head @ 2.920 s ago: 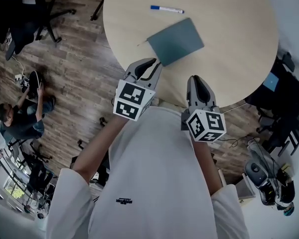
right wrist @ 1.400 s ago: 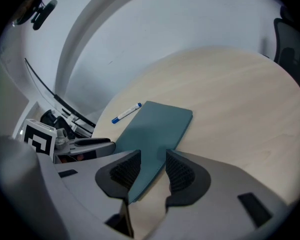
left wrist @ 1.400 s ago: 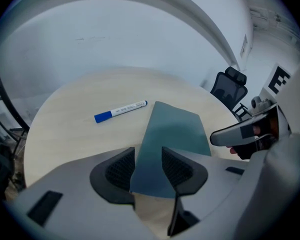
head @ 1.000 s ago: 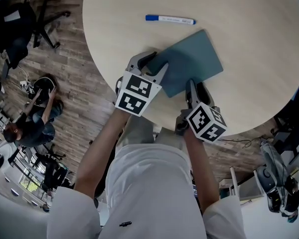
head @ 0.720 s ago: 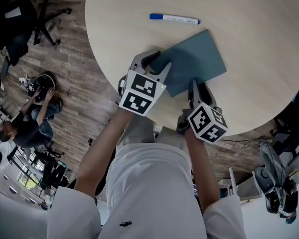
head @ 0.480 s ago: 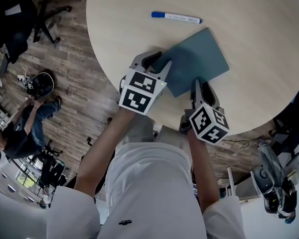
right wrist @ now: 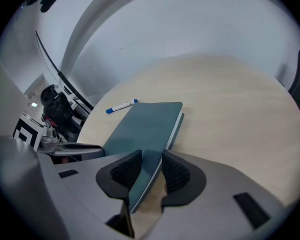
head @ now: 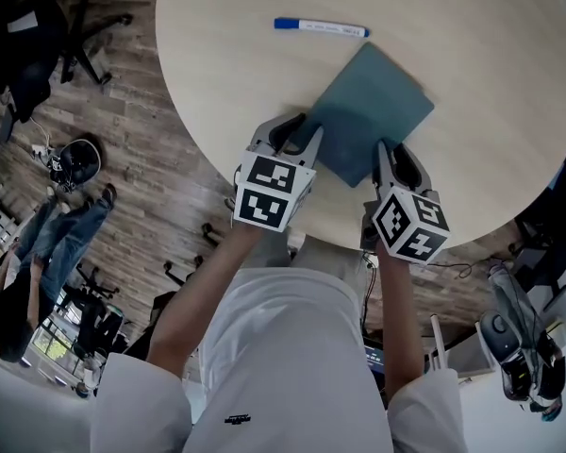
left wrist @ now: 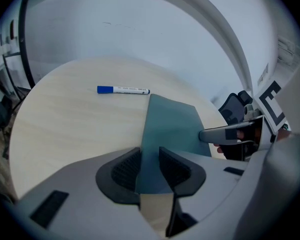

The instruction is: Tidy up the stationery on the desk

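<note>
your l gripper (left wrist: 150, 170) has just been closing and now pinches the notebook (head: 373, 97) at one near corner; r gripper (right wrist: 151, 171) pinches the other. notebook sits by desk (head: 472, 26) edge, pen (head: 321, 27) beyond. est: nothing tidied yet.

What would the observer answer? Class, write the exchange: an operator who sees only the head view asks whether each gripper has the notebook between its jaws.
Observer: Yes for the left gripper: its own view shows the notebook's corner between its jaws, which have just been closing; whether they press it, I can't tell.
Operator: And the right?
Observer: The right gripper's jaws are shut on the notebook's near edge, pale page edge showing.
</note>
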Action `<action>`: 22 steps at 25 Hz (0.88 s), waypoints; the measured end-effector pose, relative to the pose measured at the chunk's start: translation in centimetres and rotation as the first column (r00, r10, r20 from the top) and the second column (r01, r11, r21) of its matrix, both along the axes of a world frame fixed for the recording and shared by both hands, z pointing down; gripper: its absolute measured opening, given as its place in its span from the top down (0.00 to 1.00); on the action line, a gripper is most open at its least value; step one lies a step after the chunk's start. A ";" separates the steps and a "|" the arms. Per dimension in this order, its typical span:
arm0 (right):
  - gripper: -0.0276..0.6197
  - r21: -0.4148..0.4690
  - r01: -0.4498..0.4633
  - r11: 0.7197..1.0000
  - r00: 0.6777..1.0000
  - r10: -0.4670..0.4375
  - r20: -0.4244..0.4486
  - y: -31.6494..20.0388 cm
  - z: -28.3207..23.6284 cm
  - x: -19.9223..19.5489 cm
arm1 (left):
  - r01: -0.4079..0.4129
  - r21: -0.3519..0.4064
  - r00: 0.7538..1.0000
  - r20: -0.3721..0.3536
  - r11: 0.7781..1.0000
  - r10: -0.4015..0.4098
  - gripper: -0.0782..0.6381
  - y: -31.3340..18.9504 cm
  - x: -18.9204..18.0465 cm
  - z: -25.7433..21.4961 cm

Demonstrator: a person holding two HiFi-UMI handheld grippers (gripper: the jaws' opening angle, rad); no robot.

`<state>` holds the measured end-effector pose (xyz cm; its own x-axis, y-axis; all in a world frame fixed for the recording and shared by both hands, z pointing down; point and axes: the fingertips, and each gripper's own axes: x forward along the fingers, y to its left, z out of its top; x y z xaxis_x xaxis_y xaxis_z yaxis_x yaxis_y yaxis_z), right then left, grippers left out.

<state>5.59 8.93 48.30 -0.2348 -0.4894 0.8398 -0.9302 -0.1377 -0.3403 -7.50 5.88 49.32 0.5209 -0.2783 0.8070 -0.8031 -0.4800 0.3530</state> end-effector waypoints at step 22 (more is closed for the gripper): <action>0.74 0.030 0.238 0.971 0.954 -0.228 -0.197 -1.3 -0.1 7.0 | 0.035 -0.032 0.999 -0.026 0.999 -0.036 0.72 4.0 7.2 -0.4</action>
